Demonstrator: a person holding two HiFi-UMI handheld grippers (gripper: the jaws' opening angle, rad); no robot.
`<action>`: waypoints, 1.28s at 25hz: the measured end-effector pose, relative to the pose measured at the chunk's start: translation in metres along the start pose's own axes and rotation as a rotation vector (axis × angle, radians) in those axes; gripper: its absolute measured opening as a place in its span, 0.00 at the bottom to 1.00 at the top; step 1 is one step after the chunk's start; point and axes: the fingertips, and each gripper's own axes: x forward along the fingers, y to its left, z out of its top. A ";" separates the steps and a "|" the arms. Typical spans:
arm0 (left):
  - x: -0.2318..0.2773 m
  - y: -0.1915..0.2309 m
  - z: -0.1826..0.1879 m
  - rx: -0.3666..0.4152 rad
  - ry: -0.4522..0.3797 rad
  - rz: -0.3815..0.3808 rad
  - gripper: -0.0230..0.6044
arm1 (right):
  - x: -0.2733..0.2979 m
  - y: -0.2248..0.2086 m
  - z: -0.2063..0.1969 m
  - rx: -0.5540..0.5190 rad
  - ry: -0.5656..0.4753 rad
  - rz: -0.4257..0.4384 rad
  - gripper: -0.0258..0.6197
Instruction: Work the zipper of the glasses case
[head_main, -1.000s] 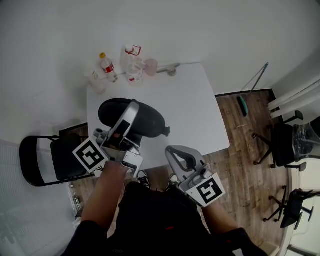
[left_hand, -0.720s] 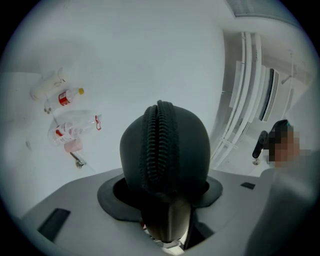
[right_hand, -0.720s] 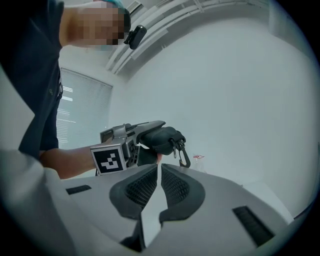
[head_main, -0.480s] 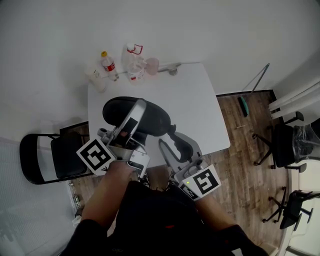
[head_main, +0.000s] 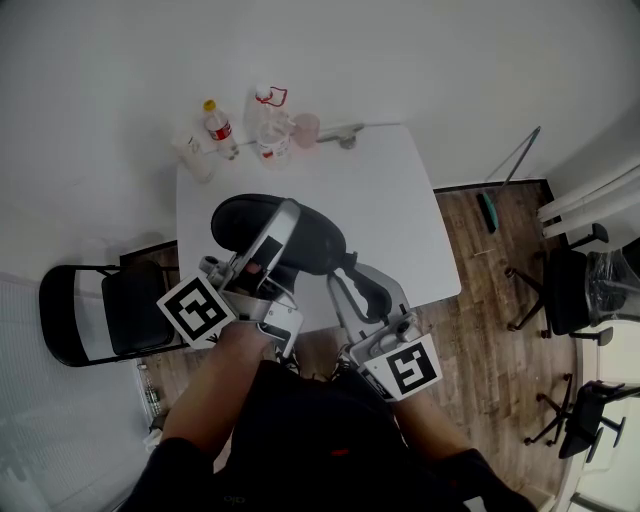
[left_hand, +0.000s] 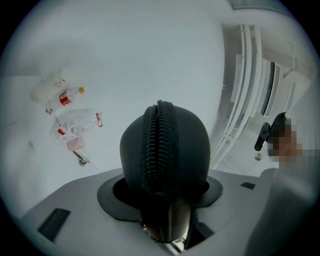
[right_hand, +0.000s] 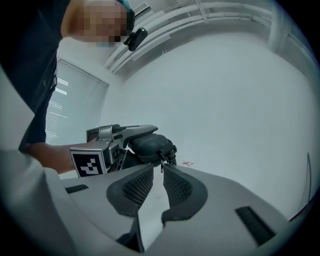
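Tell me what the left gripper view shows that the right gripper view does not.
Only the left gripper view: the row of zipper teeth up the case's middle, and a red-labelled bottle beyond. Only the right gripper view: the right gripper, whose jaws have just been closing, with the zipper pull between their tips, and the left gripper with its marker cube. Both: the dark glasses case.

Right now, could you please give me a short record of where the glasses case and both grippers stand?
glasses case: black, zipper teeth closed along the side the left gripper view shows
left gripper: clamped on one end of the case
right gripper: jaws have just been closing, tips nearly together on the zipper pull
zipper pull: at the case's far end from the left gripper
table: white, bottles at its far edge
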 end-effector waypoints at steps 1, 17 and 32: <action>0.001 0.000 -0.001 -0.003 0.006 -0.001 0.42 | -0.001 -0.002 0.001 -0.007 -0.004 -0.004 0.14; -0.003 -0.020 -0.016 0.187 0.101 -0.074 0.42 | -0.015 -0.011 0.008 -0.297 0.087 -0.026 0.07; -0.007 -0.025 -0.055 0.400 0.452 -0.184 0.42 | -0.016 -0.007 0.000 -0.582 0.151 0.063 0.07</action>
